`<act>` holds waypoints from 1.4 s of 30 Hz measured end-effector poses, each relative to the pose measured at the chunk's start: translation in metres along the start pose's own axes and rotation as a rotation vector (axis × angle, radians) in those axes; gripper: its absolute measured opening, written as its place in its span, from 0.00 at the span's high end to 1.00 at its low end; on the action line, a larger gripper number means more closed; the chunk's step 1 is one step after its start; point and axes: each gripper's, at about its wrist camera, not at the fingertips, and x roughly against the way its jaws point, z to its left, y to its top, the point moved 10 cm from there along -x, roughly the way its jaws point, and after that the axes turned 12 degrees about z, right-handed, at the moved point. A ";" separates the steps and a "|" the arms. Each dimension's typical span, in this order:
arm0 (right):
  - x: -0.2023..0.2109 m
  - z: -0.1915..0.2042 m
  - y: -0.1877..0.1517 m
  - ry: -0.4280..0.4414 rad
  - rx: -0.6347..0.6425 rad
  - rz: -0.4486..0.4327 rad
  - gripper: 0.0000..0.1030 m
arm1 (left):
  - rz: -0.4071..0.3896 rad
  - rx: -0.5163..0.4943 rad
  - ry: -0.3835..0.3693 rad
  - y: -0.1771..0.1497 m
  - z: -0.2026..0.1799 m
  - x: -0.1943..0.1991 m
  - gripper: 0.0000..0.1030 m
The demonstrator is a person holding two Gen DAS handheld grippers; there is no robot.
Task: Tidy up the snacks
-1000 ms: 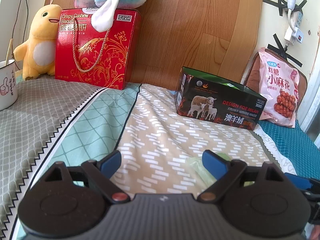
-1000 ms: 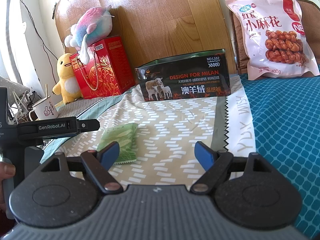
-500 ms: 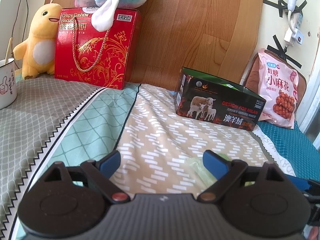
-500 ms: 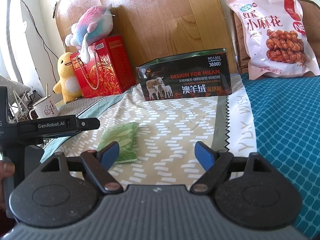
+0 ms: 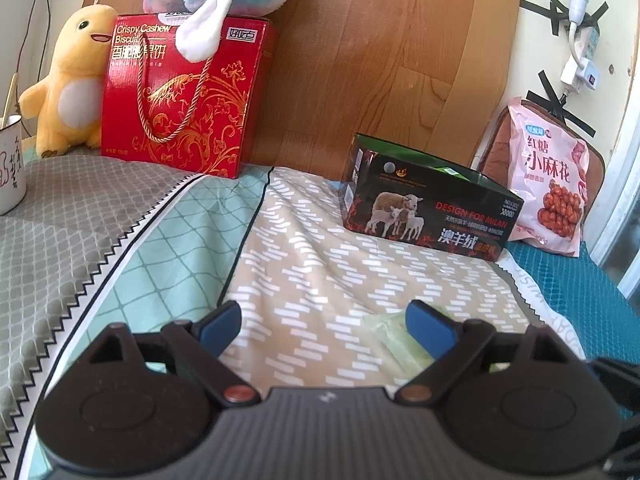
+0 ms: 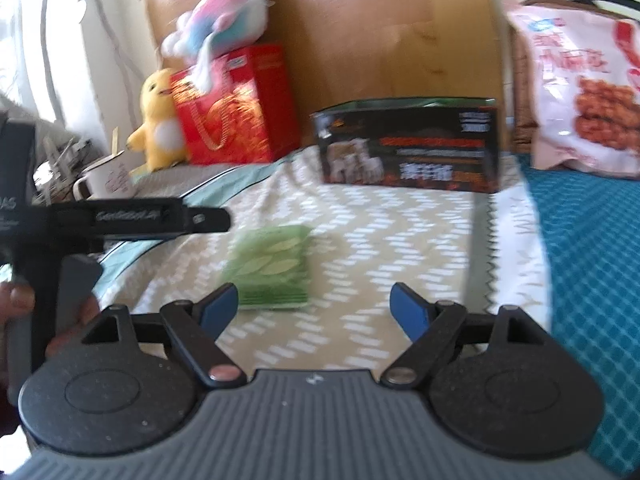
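Note:
A small green snack packet (image 6: 272, 266) lies flat on the patterned bedspread, just ahead of my right gripper's left finger; in the left wrist view it (image 5: 394, 334) peeks out by the right finger. An open black box with sheep pictures (image 5: 426, 204) (image 6: 408, 146) stands farther back. My left gripper (image 5: 326, 328) is open and empty above the bedspread. My right gripper (image 6: 316, 308) is open and empty, with the packet slightly left of its gap. The left gripper's body (image 6: 120, 220) shows at the left of the right wrist view.
A red biscuit gift box (image 5: 184, 96) with a plush toy on top and a yellow plush duck (image 5: 68, 88) stand at the back left. A white mug (image 5: 10, 164) is at far left. A pink snack bag (image 5: 552, 176) leans at the back right on a teal mat (image 5: 580, 292).
My right gripper has moved forward and left toward the green packet, so the view is blurred. My left gripper has shifted only slightly. Both stay open.

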 end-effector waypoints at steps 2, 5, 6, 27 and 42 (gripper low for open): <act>-0.008 0.010 0.003 0.037 0.008 0.026 0.17 | 0.001 0.005 -0.004 0.000 0.001 0.000 0.10; -0.020 0.028 0.007 0.039 0.070 0.051 0.18 | 0.002 0.007 -0.008 0.000 0.001 0.000 0.11; -0.024 0.034 0.008 0.028 0.097 0.058 0.18 | 0.002 0.007 -0.009 0.000 0.001 0.000 0.11; 0.026 -0.043 0.001 -0.169 0.010 0.012 0.28 | 0.133 -0.078 -0.251 0.001 -0.060 -0.012 0.14; 0.003 -0.019 0.051 -0.136 0.127 -0.064 0.72 | 0.120 -0.157 -0.381 0.054 -0.112 -0.010 0.54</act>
